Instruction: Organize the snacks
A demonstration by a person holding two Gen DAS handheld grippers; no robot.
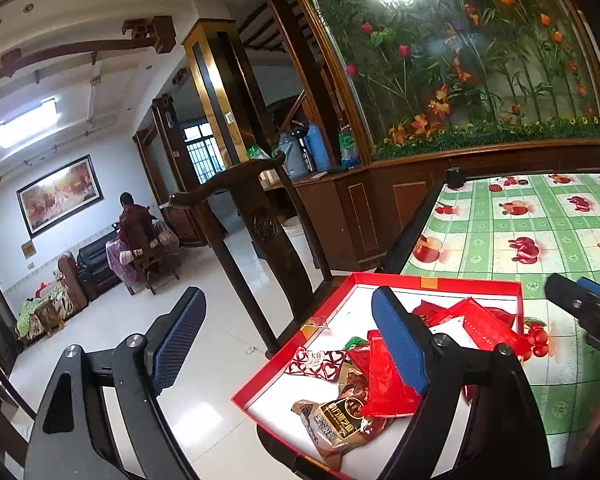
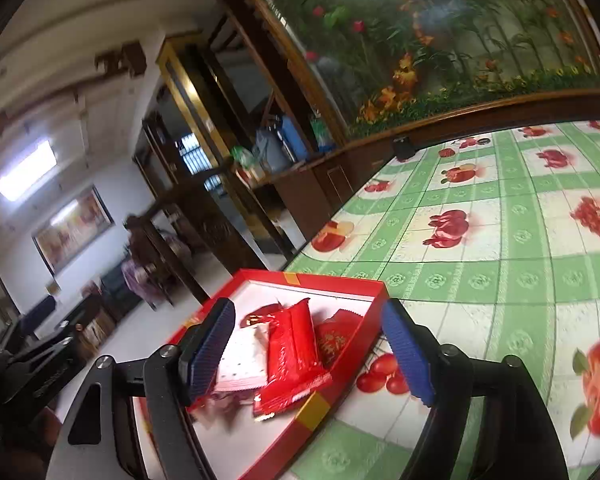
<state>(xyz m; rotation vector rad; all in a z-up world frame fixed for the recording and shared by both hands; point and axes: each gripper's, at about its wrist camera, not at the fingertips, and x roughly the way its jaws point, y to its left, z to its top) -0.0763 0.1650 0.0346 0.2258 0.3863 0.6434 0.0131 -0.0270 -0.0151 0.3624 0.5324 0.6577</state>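
Basically both grippers spread wide, empty: left gripper (image 1: 288, 340), right gripper (image 2: 312, 350); shallow red cardboard box (image 1: 432, 279) of snack packets (image 2: 292, 352) overhangs table's near-left edge; dark carved wooden chair (image 1: 256, 216) stands just left; green fruit-print tablecloth (image 2: 500, 264) beyond.

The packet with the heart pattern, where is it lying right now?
In the left wrist view the heart-patterned packet lies inside the red box, near its left wall, beside the red packets and above a brown snack bag.
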